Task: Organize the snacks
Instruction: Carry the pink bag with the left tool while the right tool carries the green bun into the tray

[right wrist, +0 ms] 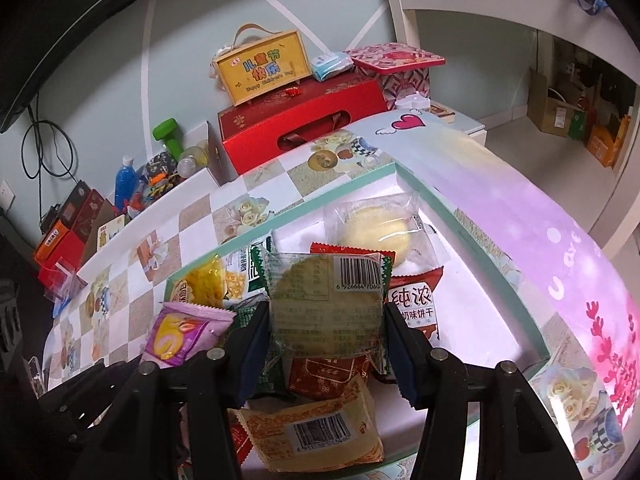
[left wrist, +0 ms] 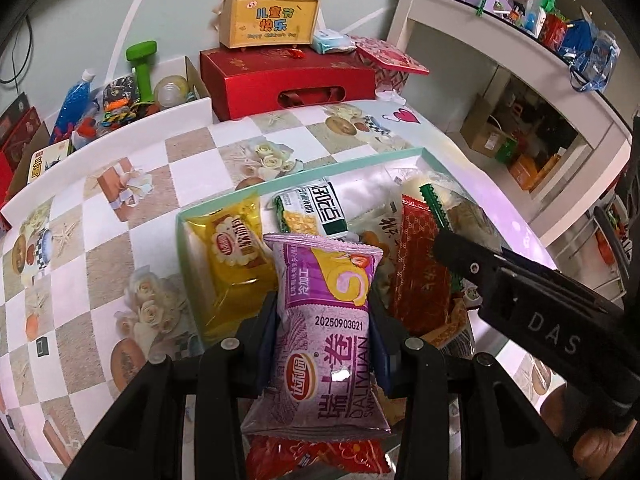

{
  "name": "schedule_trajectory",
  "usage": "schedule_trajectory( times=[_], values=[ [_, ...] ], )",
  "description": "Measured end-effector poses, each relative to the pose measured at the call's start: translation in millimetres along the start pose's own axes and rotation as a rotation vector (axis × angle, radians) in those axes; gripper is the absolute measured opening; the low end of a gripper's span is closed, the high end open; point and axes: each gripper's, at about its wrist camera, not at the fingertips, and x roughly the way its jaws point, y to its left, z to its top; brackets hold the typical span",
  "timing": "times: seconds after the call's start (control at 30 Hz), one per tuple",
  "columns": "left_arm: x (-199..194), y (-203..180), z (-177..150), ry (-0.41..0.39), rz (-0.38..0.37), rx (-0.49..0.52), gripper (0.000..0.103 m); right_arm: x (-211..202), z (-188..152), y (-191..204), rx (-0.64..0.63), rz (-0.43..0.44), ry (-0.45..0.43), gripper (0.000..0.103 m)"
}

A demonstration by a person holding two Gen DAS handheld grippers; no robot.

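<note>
Snack packets (left wrist: 424,264) crowd the tray (left wrist: 296,174); checkered tabletop (left wrist: 120,216) left lies open

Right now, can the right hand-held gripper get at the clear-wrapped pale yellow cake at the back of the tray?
Probably not yet: the right hand-held gripper is shut on a green-edged biscuit packet. The cake lies uncovered ahead.

**Two wrist views over one box**

Both fisheye cameras look forward and down, close above the teal-rimmed box (left wrist: 304,168) (right wrist: 280,220) on the counter (left wrist: 120,208) (right wrist: 192,216), facing the wall. Both share the red gift box (left wrist: 288,80) (right wrist: 304,128); the left view sits further left.
</note>
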Motion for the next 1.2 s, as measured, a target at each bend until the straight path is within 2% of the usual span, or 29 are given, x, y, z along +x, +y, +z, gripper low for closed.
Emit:
schedule_trajectory(
  times=[0.47,0.9,0.93,1.07,1.2],
  values=[
    [21,-5,-3,0.055,0.025,0.01,0.042,12,-3,-1,-0.005,0.014,0.038,0.058],
    [22,-7,-1,0.068,0.038,0.023,0.044,21,-7,9,-0.037,0.039,0.071,0.06],
    [22,-7,-1,0.069,0.04,0.023,0.044,22,-7,9,-0.037,0.039,0.071,0.06],
    [22,-8,-1,0.071,0.05,0.025,0.058,25,-8,8,-0.035,0.038,0.087,0.062],
    [17,-9,0,0.062,0.061,0.03,0.061,27,-8,8,-0.04,0.033,0.099,0.068]
  ],
)
